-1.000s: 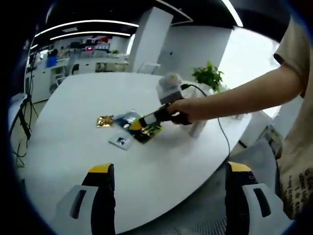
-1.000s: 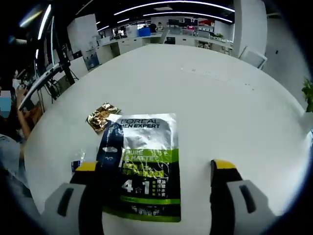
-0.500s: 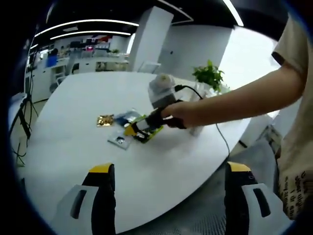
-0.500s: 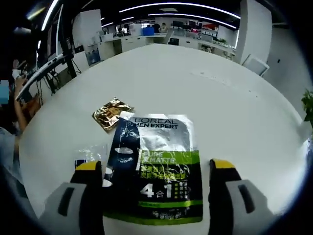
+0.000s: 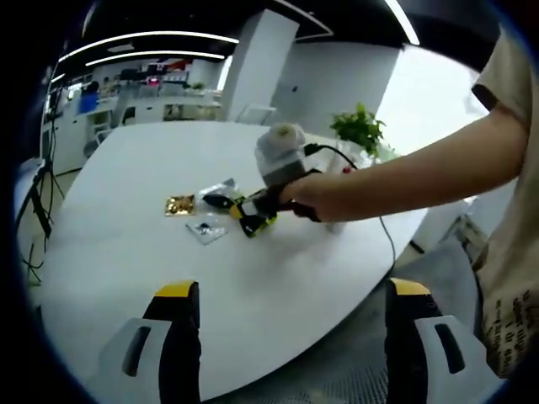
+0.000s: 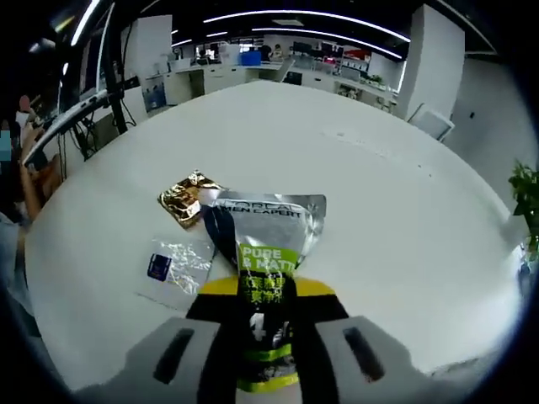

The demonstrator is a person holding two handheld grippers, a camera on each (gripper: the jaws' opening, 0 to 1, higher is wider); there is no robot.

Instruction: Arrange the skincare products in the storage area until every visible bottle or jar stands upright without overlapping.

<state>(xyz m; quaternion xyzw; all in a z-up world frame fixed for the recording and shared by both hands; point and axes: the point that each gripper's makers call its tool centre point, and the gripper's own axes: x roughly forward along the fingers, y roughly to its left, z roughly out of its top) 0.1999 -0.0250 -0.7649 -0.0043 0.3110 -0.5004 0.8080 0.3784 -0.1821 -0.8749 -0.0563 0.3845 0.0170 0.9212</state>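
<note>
On the white table (image 6: pixel 404 210), the right gripper (image 6: pixel 263 307) is pinching the silver-green sachet (image 6: pixel 268 252), buckling it beside the gold packet (image 6: pixel 184 199) and clear sachet (image 6: pixel 174 265); the left gripper (image 5: pixel 286 324) is hovering with jaws wide apart

I see my left gripper (image 5: pixel 286 337): two grey plastic jaws with slotted sides, black inner faces and yellow tips. My right gripper (image 6: pixel 263 295) has the same grey slotted bodies, black jaws, yellow caps. Seen ahead of the left jaws, the right gripper carries a pale grey rounded top housing, with a black cable (image 5: pixel 383 231) trailing back from it. Short beige sleeve (image 5: pixel 505 76) of a T-shirt, dark print low on its front.
</note>
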